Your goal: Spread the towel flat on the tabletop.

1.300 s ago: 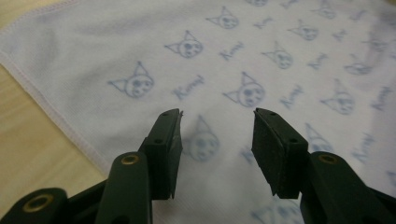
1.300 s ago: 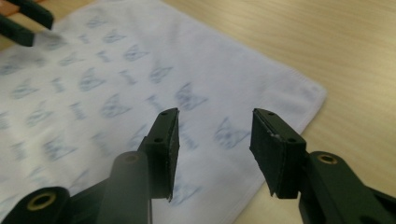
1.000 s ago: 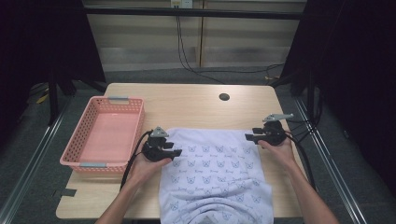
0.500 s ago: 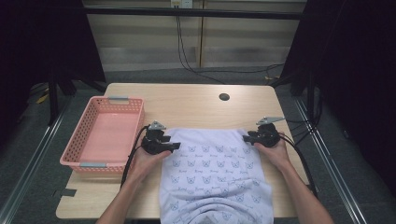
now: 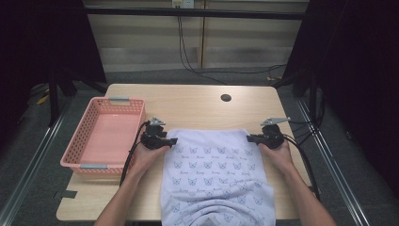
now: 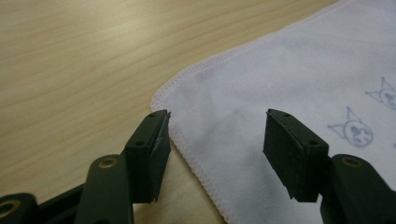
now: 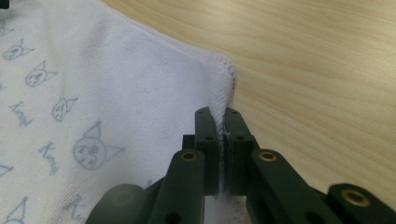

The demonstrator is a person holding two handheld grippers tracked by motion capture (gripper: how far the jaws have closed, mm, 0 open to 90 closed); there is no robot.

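R gripper pinches the towel at its far right corner. L gripper spread, jaws just been opening, straddling towel's far left corner.

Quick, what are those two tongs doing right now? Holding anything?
Left tongs: open, jaws either side of the towel corner, not yet pinching it; they have just been opening.
Right tongs: just closed, pinching the towel's other far corner.

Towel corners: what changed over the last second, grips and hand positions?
The right gripper has just closed its jaws onto the far right corner of the towel, pinching the hem. The left gripper slid in toward the far left corner; its jaws have just been opening and now straddle that edge without pressing it. The towel, pink basket and table stayed put.
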